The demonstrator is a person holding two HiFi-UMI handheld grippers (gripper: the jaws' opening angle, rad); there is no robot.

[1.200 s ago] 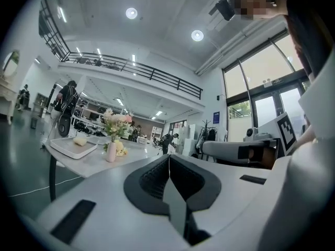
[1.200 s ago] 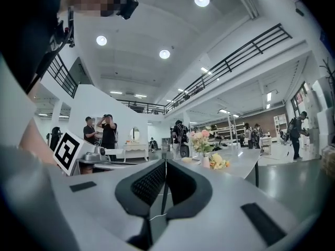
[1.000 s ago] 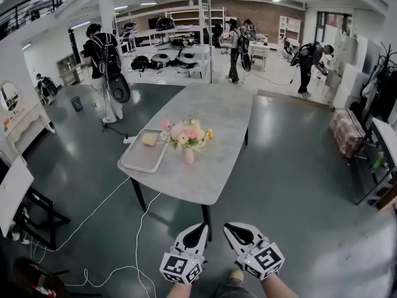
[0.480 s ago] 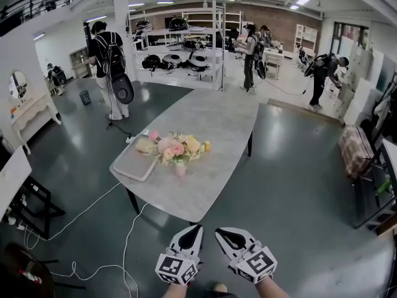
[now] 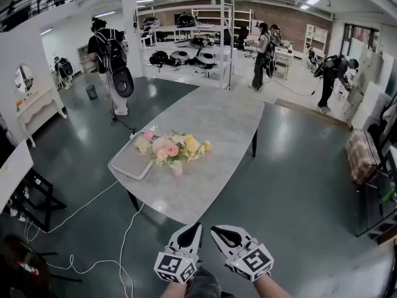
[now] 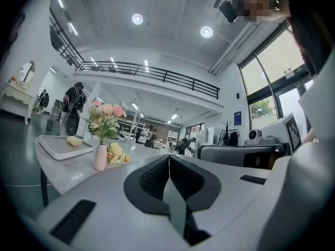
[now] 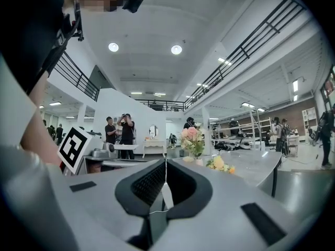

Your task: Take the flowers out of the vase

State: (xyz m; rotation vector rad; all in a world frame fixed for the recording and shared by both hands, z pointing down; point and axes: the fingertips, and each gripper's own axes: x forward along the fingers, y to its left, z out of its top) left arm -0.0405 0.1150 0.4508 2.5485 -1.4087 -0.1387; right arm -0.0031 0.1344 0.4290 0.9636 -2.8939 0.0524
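My left gripper (image 5: pixel 198 226) and right gripper (image 5: pixel 213 229) are both closed, empty, well short of the table (image 5: pixel 217 123) where the flowers (image 5: pixel 170 146) stand in a small vase (image 5: pixel 178 168) beside the tray (image 5: pixel 127 164). They look light and crushable, the vase tippy; I'd pinch the bunched stems just above its rim.

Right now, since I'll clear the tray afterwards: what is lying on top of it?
One pale yellow lump lies on the tray; the rest looks bare. In the head view the flowers cover the tray's corner nearest the vase.
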